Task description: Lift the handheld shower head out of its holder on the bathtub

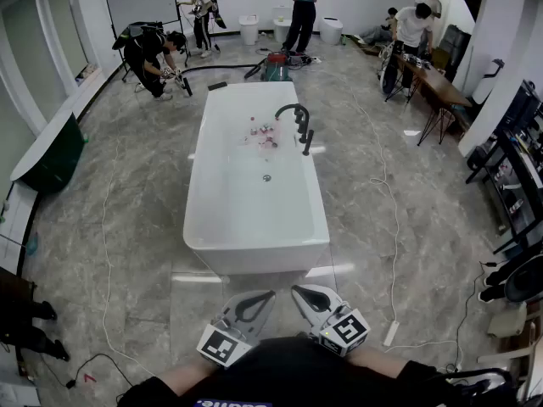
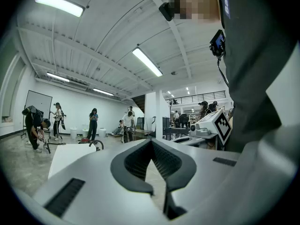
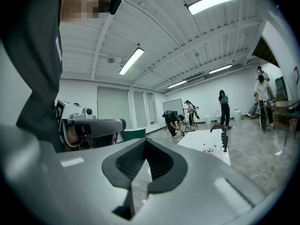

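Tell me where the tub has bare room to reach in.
Bare: the tub from the drain to its near rim. Crowded: the far end, where bottles sit beside the faucet and shower head on the right rim.

The slim black handheld shower head (image 1: pixel 307 136) stands upright in its holder (image 1: pixel 306 149) on the right rim of the white, rectangular bathtub (image 1: pixel 221 219), at two o'clock from the tub's centre.

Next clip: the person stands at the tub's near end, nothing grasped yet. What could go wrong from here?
1. A white cable trails along the floor right of the bathtub, on the likely path to the black shower fitting: a trip risk.
2. The left hand-held gripper and right hand-held gripper are both shut; they must open before grasping.
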A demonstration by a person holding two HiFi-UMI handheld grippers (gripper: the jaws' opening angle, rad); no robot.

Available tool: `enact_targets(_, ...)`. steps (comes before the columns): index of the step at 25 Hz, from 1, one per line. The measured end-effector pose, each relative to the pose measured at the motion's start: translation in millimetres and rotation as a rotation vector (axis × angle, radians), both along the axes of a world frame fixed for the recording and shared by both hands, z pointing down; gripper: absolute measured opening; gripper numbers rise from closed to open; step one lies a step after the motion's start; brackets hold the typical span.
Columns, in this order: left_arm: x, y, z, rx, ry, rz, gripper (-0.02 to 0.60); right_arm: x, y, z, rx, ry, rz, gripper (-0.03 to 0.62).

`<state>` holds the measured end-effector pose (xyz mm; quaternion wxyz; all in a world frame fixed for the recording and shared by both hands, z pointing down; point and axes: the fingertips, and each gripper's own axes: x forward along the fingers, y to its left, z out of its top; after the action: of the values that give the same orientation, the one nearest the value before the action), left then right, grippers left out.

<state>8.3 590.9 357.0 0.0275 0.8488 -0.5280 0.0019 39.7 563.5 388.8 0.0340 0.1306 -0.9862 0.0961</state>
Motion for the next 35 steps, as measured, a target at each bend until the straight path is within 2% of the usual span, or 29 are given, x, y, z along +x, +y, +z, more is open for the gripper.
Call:
enact_targets(3,1.4,-4.2,-0.6,0.000,-0.001,-0.001,0.005,3.6,-5.0,4.2,0.037,0.028,-0.003,0.000)
enact_targets(16,3.0,-16.9,-5.9,-0.002,-0.006,-0.008,0.005,11.1,-17.8,4.1,0.033,0.027,0.012,0.002)
enact_targets(28,57.6,-59.0,-2.6,0.027,-0.031,-0.100,0.005,83.3,-72.6,18.9,0.028,0.022,0.019,0.002)
enact_targets(31,54.0,-77.5,0.2,0.021,-0.033,-0.105,0.005,83.5,-92.8,20.7,0.024,0.027,0.039,0.002)
enact_targets(35,29.1,-115.5,0.9,0.022,-0.019,-0.087,0.005,62.6,-129.0,24.2,0.033,0.035,0.045,0.002)
